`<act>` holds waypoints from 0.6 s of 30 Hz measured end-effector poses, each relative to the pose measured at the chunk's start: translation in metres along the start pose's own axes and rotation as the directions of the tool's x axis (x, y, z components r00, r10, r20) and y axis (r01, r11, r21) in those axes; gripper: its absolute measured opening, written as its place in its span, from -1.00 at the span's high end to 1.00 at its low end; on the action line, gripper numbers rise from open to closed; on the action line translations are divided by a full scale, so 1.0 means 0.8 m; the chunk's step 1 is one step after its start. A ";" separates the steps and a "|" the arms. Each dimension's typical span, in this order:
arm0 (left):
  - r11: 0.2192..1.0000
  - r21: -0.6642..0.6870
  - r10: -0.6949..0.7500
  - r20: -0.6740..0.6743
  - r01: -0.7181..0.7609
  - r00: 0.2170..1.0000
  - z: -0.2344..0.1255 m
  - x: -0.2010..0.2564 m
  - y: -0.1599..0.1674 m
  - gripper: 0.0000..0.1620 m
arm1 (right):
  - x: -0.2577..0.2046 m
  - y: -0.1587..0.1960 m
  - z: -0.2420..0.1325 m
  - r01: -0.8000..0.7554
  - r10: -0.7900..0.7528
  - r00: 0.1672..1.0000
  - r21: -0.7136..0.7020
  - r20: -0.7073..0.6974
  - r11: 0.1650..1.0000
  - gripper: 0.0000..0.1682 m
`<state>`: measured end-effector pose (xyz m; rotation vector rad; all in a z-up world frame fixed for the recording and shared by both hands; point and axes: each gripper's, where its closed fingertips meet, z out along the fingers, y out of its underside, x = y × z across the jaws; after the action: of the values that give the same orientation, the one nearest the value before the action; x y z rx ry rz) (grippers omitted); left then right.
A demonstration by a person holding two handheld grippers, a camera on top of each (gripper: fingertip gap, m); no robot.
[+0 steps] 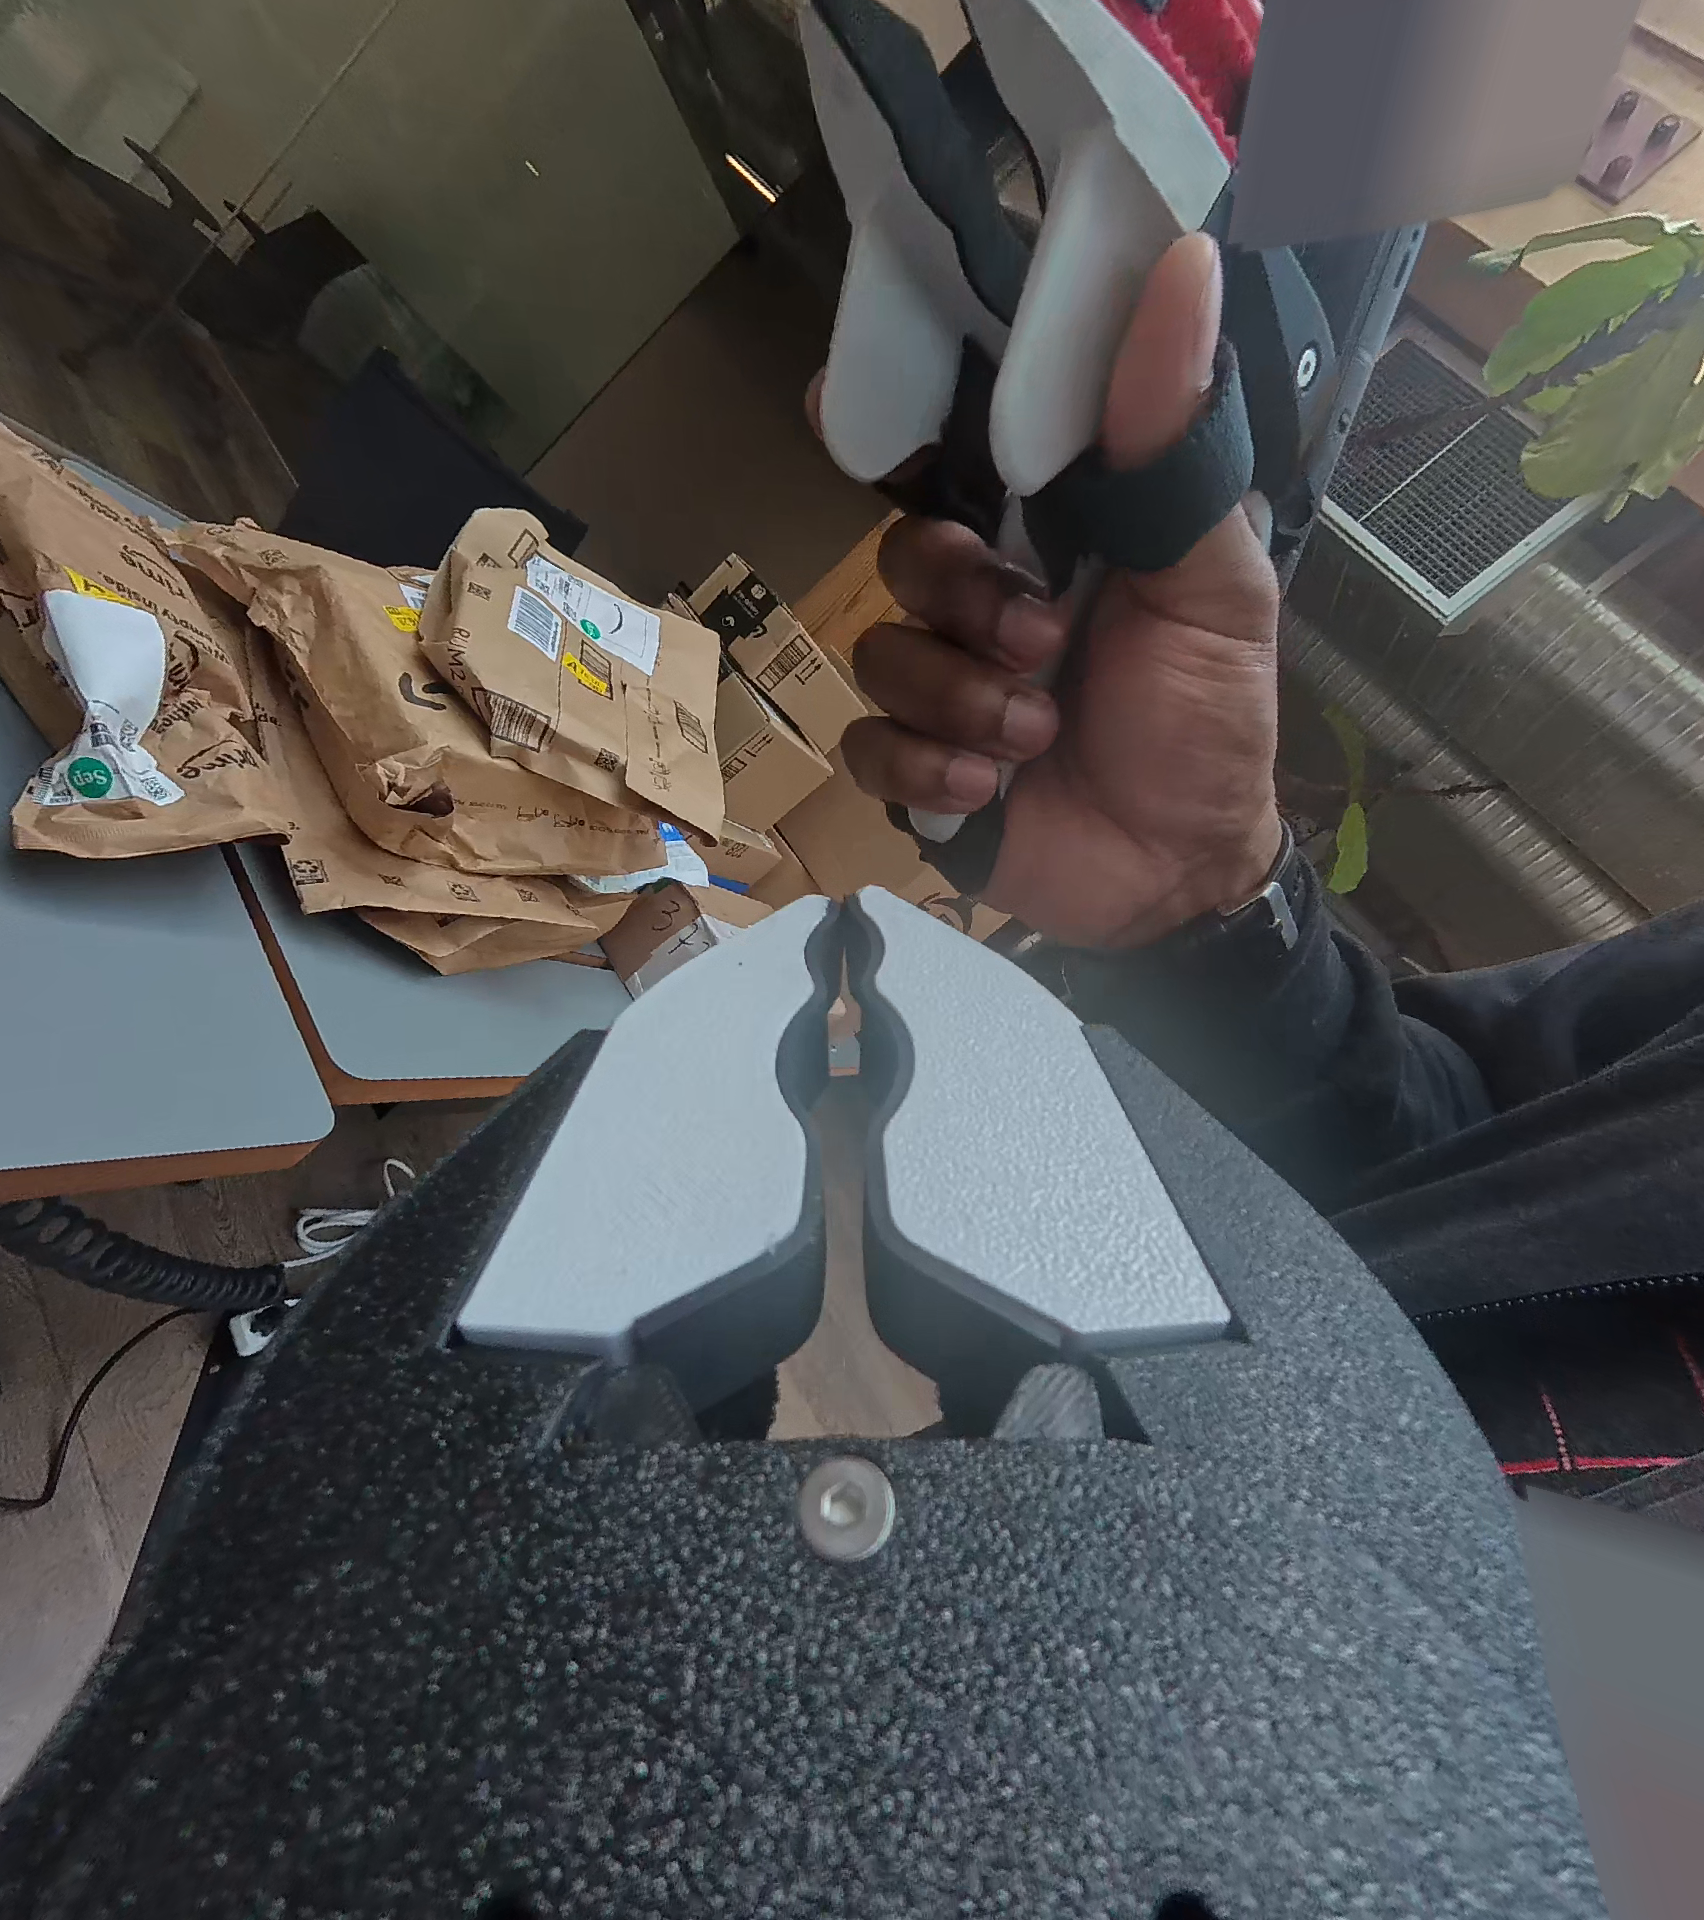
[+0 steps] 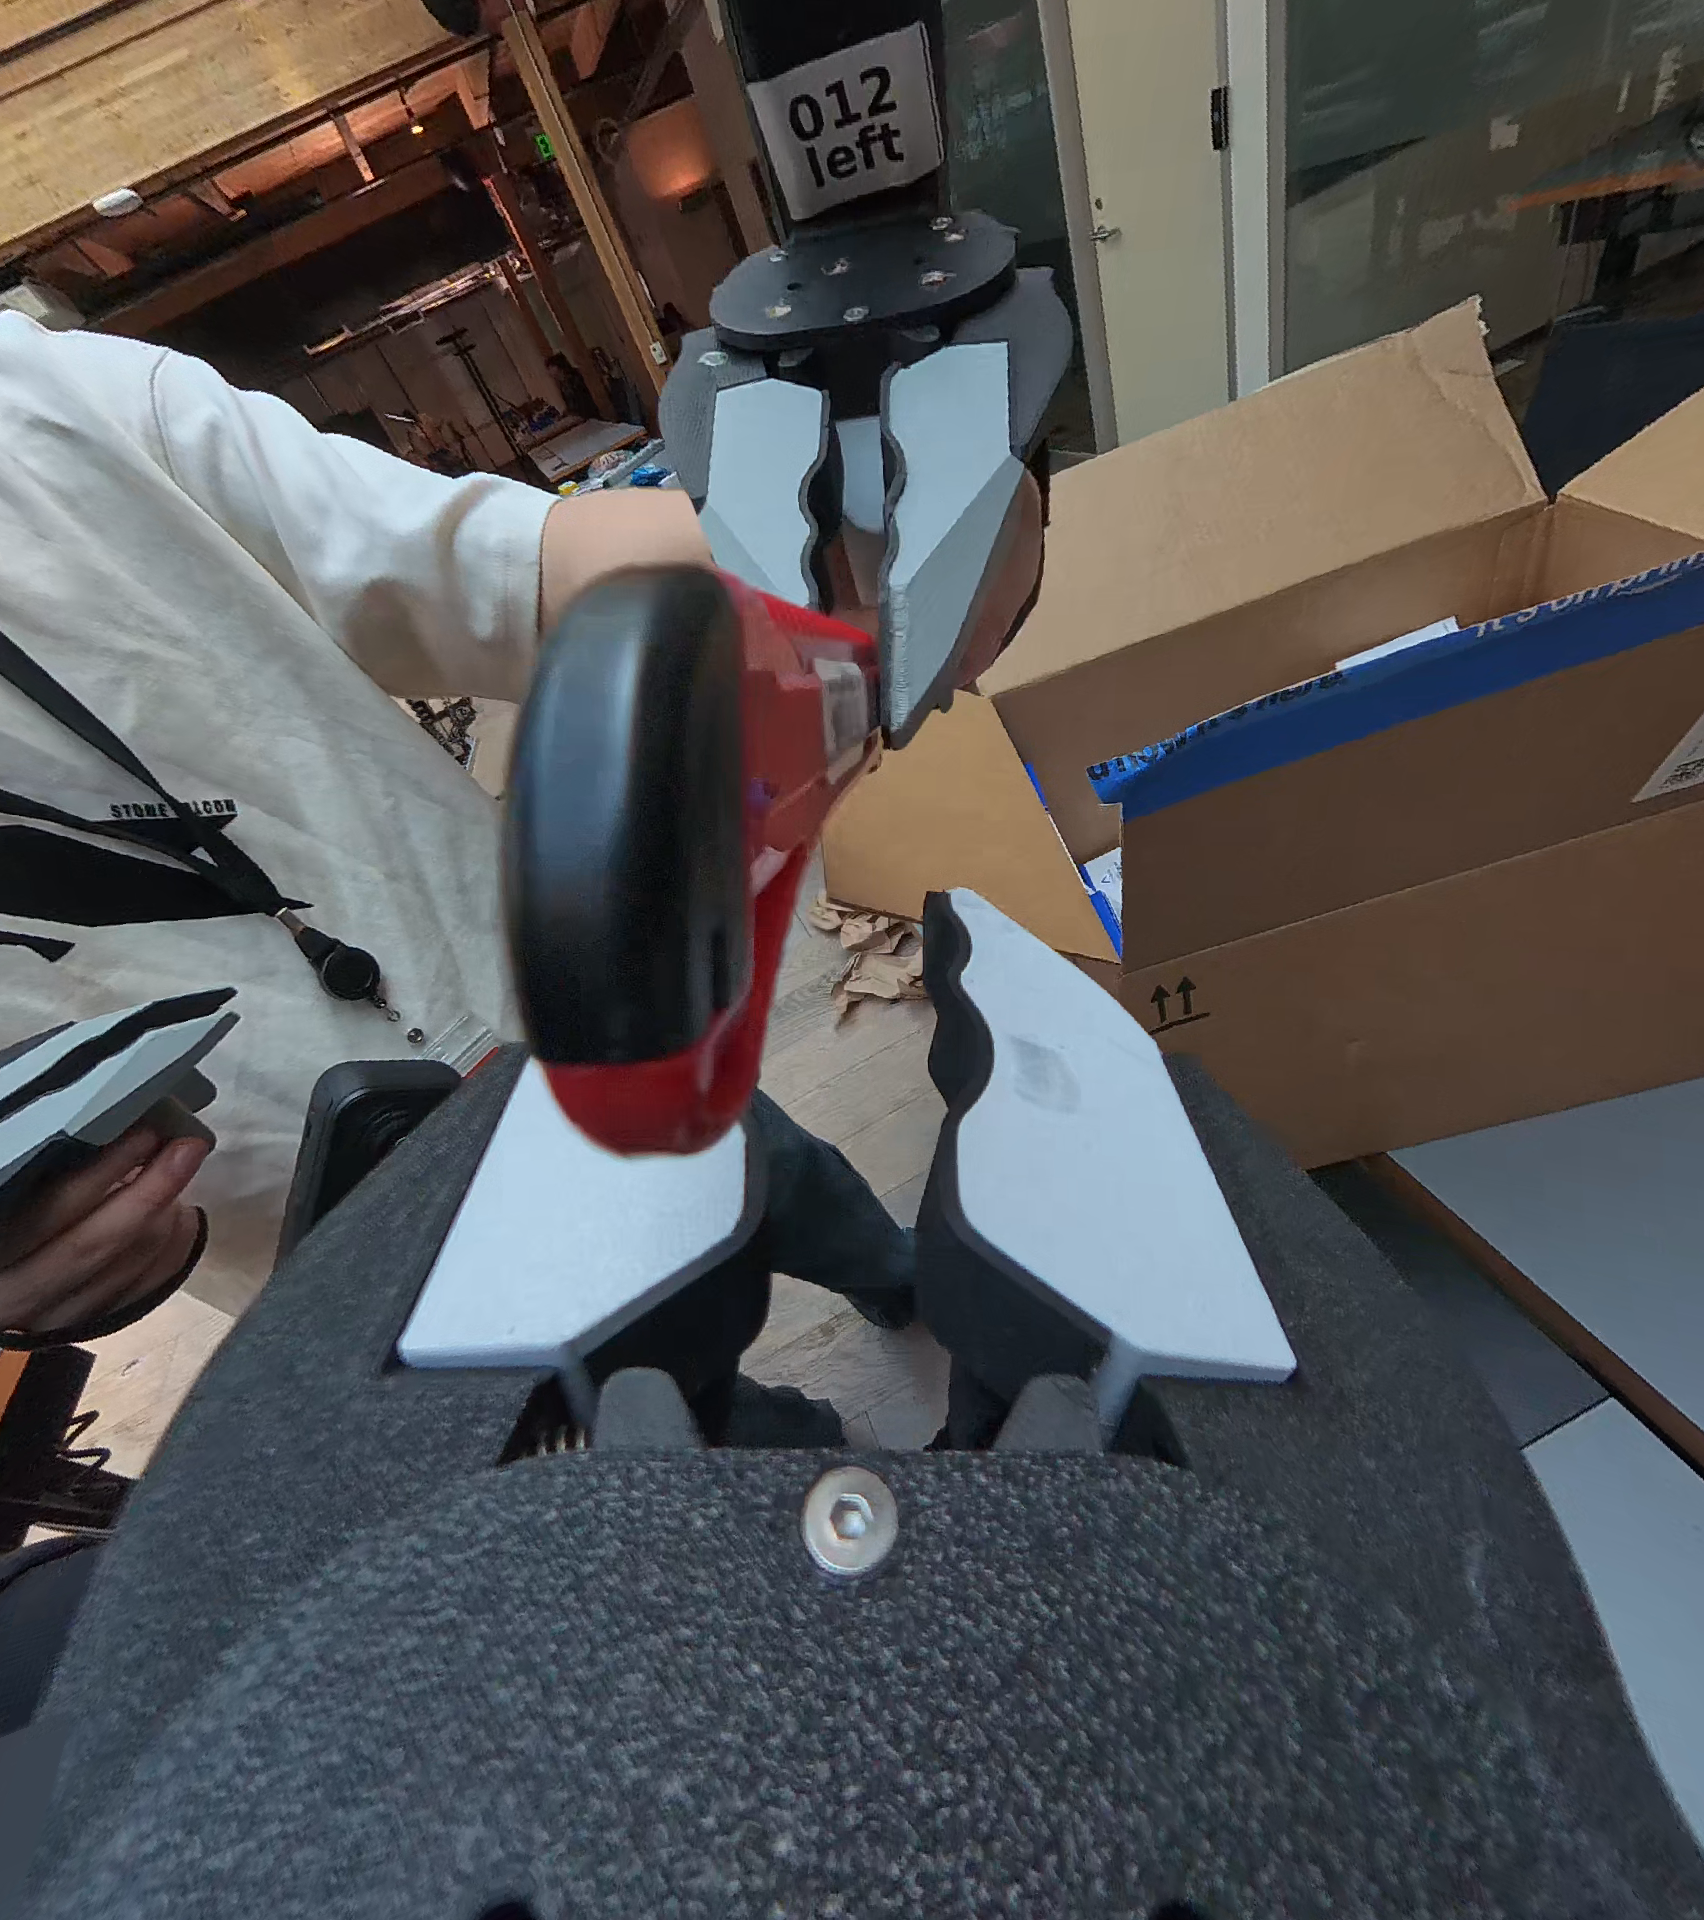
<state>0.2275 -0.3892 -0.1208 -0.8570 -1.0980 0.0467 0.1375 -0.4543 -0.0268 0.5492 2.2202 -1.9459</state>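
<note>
Plainly, the red-and-black tool (image 2: 661,831) is a hard thing: a red plastic body with a glossy black rounded part at its near end. It looks stiff and fairly light. The black curve would likely be slippery, so the red body seems the better place to take hold. It hangs in the air, off the tabletop (image 2: 1658,1299) and left of its near edge, pinched at its far end by another person's claw (image 2: 853,582).

The right claw (image 2: 827,977) stands wide open and grips nothing. The tool's red lower end overlaps its left finger, more in front of that finger than between the two; whether they touch I cannot tell.

The left claw (image 1: 848,914) is closed tip to tip and empty, pointing just below the hand (image 1: 1087,707) on the right claw's handle. Brown paper mailers (image 1: 391,707) are heaped near the tabletop's corner.
</note>
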 end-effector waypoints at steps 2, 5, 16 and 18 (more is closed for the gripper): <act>1.000 0.010 -0.007 0.007 0.007 1.000 0.000 -0.003 0.000 1.00 | 0.001 0.005 -0.001 -0.008 0.008 1.000 -0.003 0.011 1.000 0.65; 0.999 0.028 -0.016 0.014 0.016 1.000 0.001 -0.006 -0.001 1.00 | -0.001 0.009 -0.005 -0.019 0.019 0.999 -0.005 0.040 1.000 0.64; 0.995 0.101 -0.030 0.057 0.024 0.998 0.019 -0.019 -0.001 1.00 | -0.004 0.016 -0.028 -0.001 0.004 0.995 -0.032 0.101 0.999 0.65; 0.993 0.112 -0.027 0.061 0.020 0.998 0.021 -0.019 0.001 1.00 | -0.004 0.015 -0.030 0.003 0.000 0.995 -0.030 0.104 1.000 0.64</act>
<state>0.2076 -0.3856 -0.1296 -0.7463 -1.1536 0.1146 0.1479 -0.4301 -0.0330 0.4318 2.1830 -1.8930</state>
